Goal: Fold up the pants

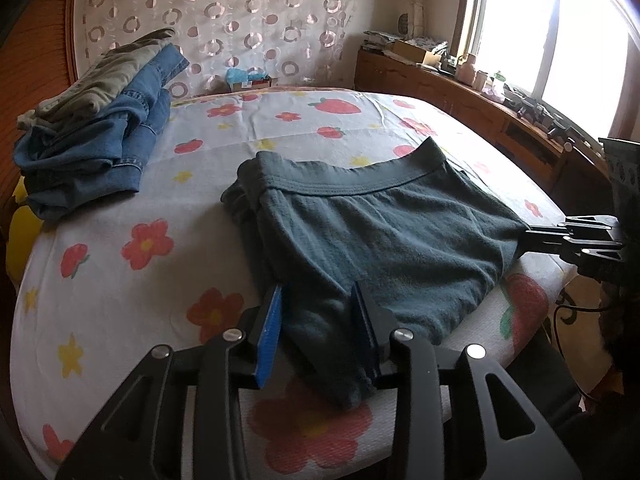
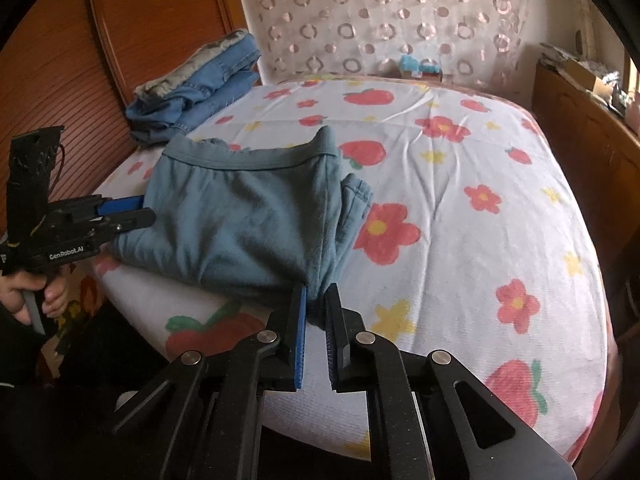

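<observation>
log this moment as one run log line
stage: folding teal pants on bed | left claw: open, straddling near edge | right claw: shut on pants corner

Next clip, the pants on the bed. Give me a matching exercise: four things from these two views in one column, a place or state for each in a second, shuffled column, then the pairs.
Things
1. teal pants
2. jeans pile
3. right gripper
4. left gripper

Place or state
A. shut on a corner of the fabric
B. far corner of the bed, by the headboard
C. jaws apart, fabric lying between them
D. folded, near the bed's front edge

Pairs: 1-D, 2-B, 3-A, 4-C
</observation>
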### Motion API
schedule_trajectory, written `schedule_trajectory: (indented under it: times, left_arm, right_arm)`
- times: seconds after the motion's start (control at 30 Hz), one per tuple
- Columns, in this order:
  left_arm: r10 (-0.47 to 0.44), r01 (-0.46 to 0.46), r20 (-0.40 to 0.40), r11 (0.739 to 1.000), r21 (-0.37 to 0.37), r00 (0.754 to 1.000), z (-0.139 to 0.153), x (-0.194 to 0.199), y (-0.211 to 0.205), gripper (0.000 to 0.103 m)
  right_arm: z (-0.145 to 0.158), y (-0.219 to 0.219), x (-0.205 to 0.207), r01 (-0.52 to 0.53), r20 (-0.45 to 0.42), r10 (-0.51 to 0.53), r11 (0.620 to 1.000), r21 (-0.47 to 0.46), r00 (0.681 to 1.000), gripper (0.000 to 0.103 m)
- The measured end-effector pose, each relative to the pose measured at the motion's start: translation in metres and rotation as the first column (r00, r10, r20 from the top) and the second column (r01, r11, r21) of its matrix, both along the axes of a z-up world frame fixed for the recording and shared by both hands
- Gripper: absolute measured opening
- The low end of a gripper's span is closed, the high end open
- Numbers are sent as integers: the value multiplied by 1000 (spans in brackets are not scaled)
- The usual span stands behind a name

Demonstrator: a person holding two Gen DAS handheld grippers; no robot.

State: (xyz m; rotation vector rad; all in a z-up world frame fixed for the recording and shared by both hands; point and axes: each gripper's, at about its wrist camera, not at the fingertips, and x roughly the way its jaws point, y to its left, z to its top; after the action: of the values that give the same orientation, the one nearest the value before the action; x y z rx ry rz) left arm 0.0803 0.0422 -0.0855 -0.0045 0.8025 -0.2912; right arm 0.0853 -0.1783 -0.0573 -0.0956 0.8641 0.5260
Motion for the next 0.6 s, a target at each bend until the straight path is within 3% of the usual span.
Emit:
schedule_trajectory:
  times: [0.2,0.47,0.53,0.6]
  left_arm:
    - [33,-33,-1,999,-4,999,-3,0,2,45]
    - [43,-43,15,999,5,999,-5,-2,1,49]
    - [45,-45,20,999,8,999,-5,-2,0,50]
    - [47,-48,24,999,8,999,-5,-3,0,50]
  right_arm:
    - [0,2,-2,-7,0,7,1000,-10,1000,10]
    - [4,2,-3,19,23,-19,999,-26,1000,40]
    - [5,3,-1,32,28,-31,999,-35,999,54]
    - [7,3,0,42,35,-41,998,-38,999,60]
